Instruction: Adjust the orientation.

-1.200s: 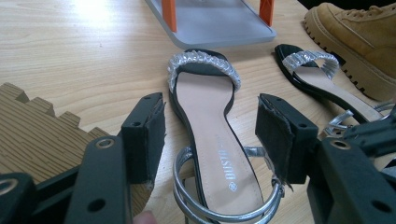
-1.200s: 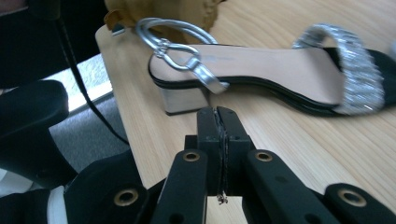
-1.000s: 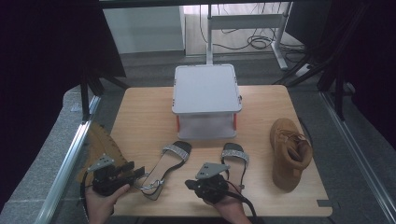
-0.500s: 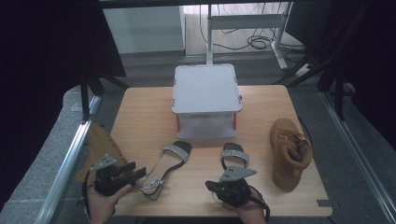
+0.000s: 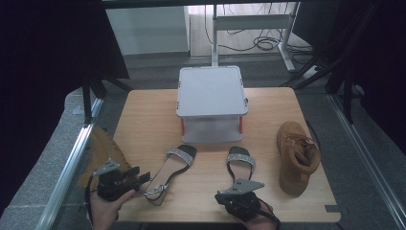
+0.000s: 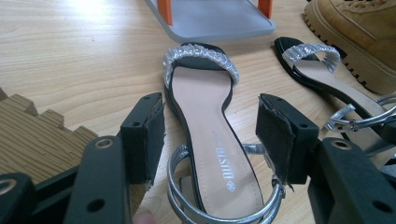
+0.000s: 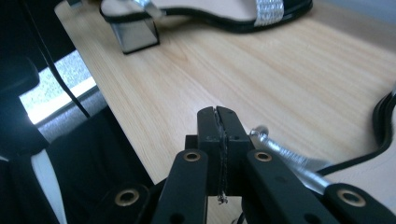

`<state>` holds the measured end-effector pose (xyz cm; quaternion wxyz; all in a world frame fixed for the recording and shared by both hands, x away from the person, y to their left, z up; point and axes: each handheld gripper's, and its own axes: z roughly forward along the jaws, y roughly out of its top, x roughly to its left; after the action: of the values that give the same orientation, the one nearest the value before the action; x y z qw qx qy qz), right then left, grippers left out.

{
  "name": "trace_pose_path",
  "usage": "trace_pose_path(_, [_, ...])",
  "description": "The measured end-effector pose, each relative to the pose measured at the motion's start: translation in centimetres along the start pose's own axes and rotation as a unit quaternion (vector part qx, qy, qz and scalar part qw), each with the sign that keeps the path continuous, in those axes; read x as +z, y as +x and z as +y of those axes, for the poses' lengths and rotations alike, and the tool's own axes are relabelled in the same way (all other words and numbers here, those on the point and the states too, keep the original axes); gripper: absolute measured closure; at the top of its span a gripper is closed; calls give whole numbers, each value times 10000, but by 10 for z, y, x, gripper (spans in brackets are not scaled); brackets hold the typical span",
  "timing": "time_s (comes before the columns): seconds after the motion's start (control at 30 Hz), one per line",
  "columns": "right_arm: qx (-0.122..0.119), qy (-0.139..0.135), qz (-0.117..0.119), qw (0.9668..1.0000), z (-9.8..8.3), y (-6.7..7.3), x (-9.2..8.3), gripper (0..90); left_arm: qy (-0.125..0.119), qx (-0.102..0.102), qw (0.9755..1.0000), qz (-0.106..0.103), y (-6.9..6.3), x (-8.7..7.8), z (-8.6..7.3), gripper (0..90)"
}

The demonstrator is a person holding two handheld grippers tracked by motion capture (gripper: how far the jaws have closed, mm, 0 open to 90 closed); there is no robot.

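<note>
Left tool (image 6: 210,135) stands open astride the left sandal (image 6: 210,140) at seven o'clock on the desk (image 5: 153,120): better close squarely across the sole. Right tool (image 7: 218,126) is clamped shut, seemingly pinching the right sandal's strap (image 7: 280,156) at six.

- The left sandal (image 6: 210,140) lies straight ahead of the left gripper (image 6: 210,135), its heel end between the open jaws and its toe strap farther out.
- The box (image 5: 212,103) stands beyond that sandal's toe.
- The right sandal (image 5: 241,163) lies to the right of the left gripper, with the boot (image 5: 297,155) farther right.
- A mat (image 6: 32,135) lies under the gripper's left jaw, off the table (image 5: 143,124) edge.
- The right gripper (image 7: 218,122) sits at the heel end of the right sandal, a strap (image 7: 285,158) just beside its shut jaws.
</note>
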<state>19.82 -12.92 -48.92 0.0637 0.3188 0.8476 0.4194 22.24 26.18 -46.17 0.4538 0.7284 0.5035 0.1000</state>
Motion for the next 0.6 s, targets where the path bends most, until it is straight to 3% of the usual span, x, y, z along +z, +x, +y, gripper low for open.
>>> trace_pose_path(0.3, [-86,291,-311,9991,-9,-2,4,896,14,-1,10000,11,0,0,0,424])
trace_pose_path(0.6, [-20,310,-276,9991,-12,-2,2,897,30,7,10000,6,0,2,-1,423])
